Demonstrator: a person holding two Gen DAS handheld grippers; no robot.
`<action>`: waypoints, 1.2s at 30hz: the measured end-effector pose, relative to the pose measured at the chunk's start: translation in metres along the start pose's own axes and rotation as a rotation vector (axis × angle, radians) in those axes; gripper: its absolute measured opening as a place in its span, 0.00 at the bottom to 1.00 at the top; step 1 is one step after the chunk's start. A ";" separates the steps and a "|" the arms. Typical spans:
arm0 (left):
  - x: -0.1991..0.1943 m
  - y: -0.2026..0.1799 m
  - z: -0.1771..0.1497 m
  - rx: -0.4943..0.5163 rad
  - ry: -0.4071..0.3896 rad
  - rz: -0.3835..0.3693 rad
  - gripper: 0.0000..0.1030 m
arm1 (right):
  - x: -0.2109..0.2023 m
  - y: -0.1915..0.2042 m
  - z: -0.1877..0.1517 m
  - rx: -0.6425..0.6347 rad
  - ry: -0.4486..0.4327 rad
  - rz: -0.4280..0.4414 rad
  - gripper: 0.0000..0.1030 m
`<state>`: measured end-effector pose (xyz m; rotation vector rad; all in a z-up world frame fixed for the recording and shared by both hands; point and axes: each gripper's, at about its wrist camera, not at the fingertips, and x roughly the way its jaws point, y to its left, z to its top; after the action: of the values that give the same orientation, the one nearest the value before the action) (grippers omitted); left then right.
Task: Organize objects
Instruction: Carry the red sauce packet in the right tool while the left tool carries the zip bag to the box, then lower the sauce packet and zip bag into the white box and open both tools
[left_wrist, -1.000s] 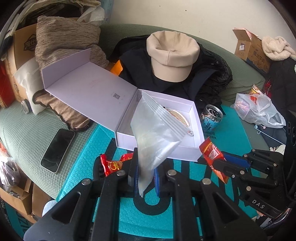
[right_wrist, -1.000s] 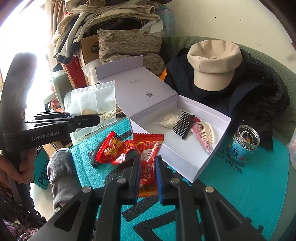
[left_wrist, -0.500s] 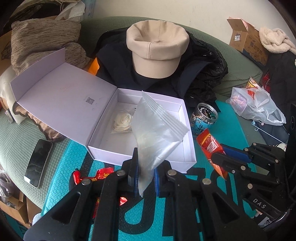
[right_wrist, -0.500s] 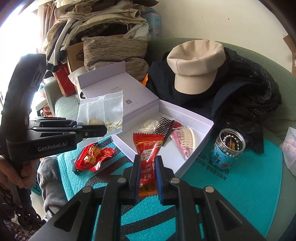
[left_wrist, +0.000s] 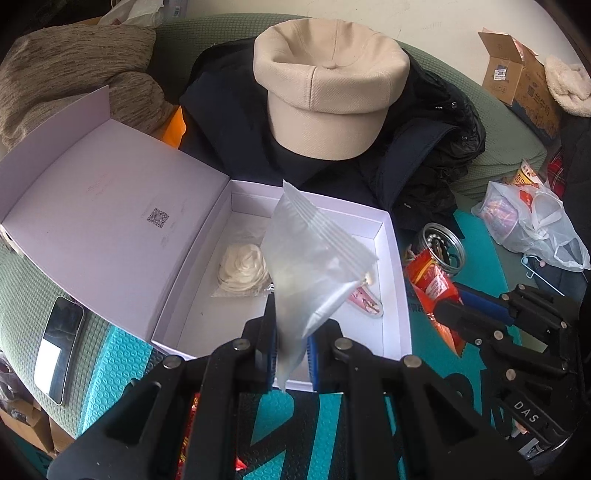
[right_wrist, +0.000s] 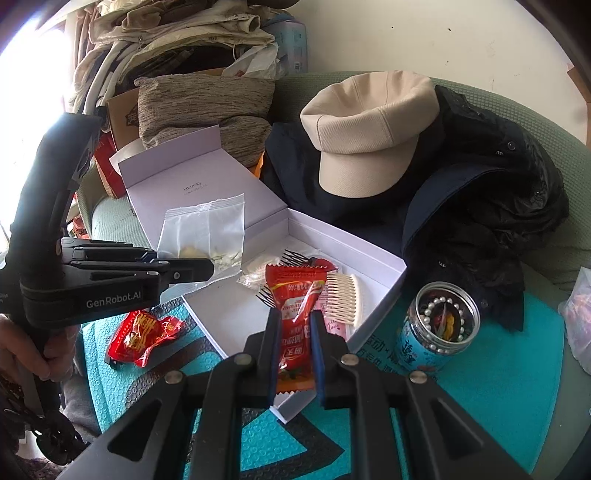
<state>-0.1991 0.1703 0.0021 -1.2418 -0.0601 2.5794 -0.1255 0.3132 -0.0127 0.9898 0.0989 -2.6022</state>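
My left gripper (left_wrist: 291, 343) is shut on the lower corner of a clear zip bag (left_wrist: 310, 266), which stands up over the near wall of the open white box (left_wrist: 395, 295). In the right wrist view that same left gripper (right_wrist: 210, 267) holds the bag (right_wrist: 207, 229) beside the box lid. My right gripper (right_wrist: 293, 332) is shut on a red sachet (right_wrist: 295, 306) above the box's near corner (right_wrist: 384, 258). A cream comb (right_wrist: 343, 295), a black comb (right_wrist: 291, 254), a pink packet (left_wrist: 365, 301) and a cream flower packet (left_wrist: 242, 267) lie in the box.
A red snack packet (right_wrist: 144, 332) lies on the teal mat left of the box. A bead jar (right_wrist: 439, 325) stands right of it. Behind are a beige cap (right_wrist: 365, 129) on dark coats, a phone (left_wrist: 59, 343) and a plastic bag (left_wrist: 532, 225).
Both grippers have moved closer to the white box with their packets still held. The box now fills more of each view, and the red packet on the mat has slid out below the left gripper.
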 end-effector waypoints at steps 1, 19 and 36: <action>0.004 0.000 0.003 0.002 0.000 0.007 0.12 | 0.004 -0.002 0.002 -0.003 0.003 -0.001 0.14; 0.061 0.006 0.043 0.040 0.046 0.065 0.12 | 0.063 -0.026 0.035 -0.008 0.009 0.038 0.14; 0.106 0.005 0.065 0.117 0.059 0.094 0.12 | 0.110 -0.043 0.049 0.002 0.070 -0.002 0.14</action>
<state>-0.3136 0.1990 -0.0385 -1.3057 0.1623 2.5810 -0.2473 0.3111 -0.0506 1.0826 0.1154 -2.5700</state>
